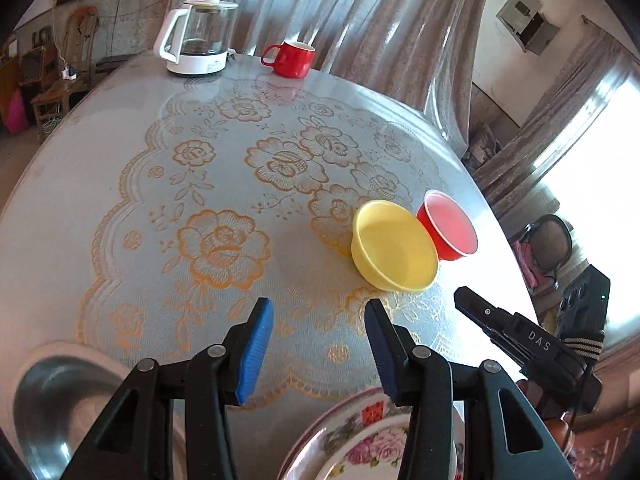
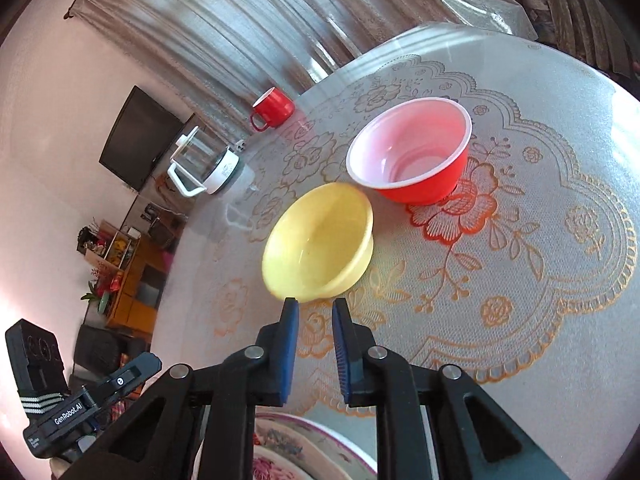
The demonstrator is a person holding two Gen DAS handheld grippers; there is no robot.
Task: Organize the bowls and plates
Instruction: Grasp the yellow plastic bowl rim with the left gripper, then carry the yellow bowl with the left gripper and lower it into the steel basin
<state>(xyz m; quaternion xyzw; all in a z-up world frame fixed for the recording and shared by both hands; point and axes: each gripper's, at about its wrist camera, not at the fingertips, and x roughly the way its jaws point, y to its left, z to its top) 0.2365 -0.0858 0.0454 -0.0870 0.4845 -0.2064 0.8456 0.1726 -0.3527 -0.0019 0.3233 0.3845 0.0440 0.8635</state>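
1. The yellow bowl [image 2: 318, 242] sits upright on the round table [image 1: 100, 200], with the red bowl [image 2: 412, 152] just beside it on the far side; in the left wrist view their rims look to be touching or nearly so.
2. The right gripper [image 2: 314, 312] hovers just short of the yellow bowl's near rim. Its blue pads [image 2: 289, 348] stand a narrow gap apart with nothing between them, only the tablecloth showing through.
3. The left gripper [image 1: 318, 312] hangs over the floral tablecloth, to the left of the yellow bowl [image 1: 394, 246] and the red bowl [image 1: 450, 226]. Its jaws are partly open, and nothing is held.
4. A flowered plate [image 1: 360, 440] lies at the near edge of the table beneath both grippers; in the right wrist view it looks like a stack of plates [image 2: 288, 452], though how many I cannot tell.
5. A steel bowl [image 1: 60, 400] sits at the near left, beside the left gripper's arm.
6. At the far edge, well apart from the bowls, stand a glass kettle [image 1: 198, 40] with a white handle and a red mug [image 1: 292, 59].
7. Nothing lies between the right gripper and the yellow bowl.
8. A grey curtain [image 1: 360, 20] hangs behind the table.
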